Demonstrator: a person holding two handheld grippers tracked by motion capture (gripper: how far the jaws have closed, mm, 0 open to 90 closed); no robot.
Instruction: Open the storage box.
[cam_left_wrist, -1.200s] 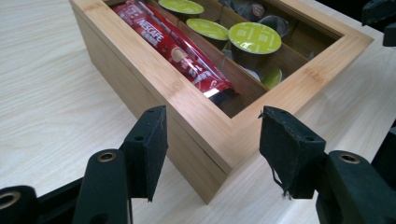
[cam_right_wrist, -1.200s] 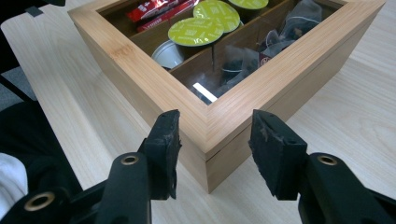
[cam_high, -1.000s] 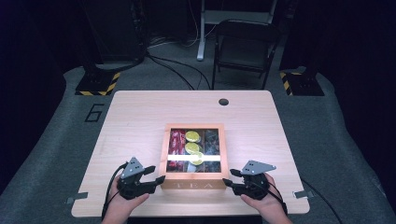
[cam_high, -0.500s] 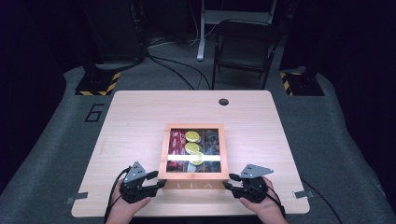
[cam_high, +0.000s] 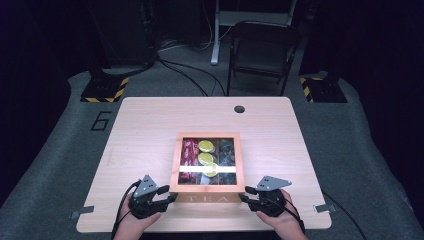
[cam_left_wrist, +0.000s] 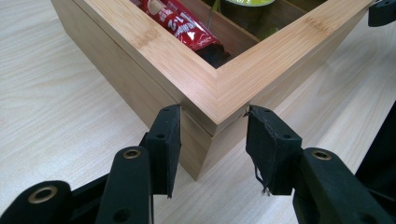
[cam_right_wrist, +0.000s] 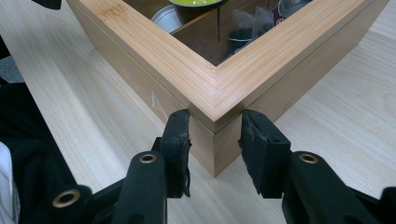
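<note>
Your left gripper (cam_left_wrist: 212, 140) and right gripper (cam_right_wrist: 214, 140) each straddle a near corner of the wooden tea box (cam_high: 208, 186), which sits at the near middle of the table (cam_high: 145, 130). In both gripper views the jaws stand apart, one on either face of the corner, their tips level with the seam beneath the glazed lid (cam_right_wrist: 219, 88); whether the pads actually press the wood cannot be told, so neither is confirmed as clamped. The step in hand appears to be lifting that lid from both front corners. To do it well, seat each pair of jaws on the lid frame above the seam, not on the base, close evenly, and raise both sides together so the lid does not rack. Inside, a red packet (cam_left_wrist: 180, 23) lies behind the left corner and a tin (cam_right_wrist: 170, 16) behind the right; keep the jaws clear of the glass.
</note>
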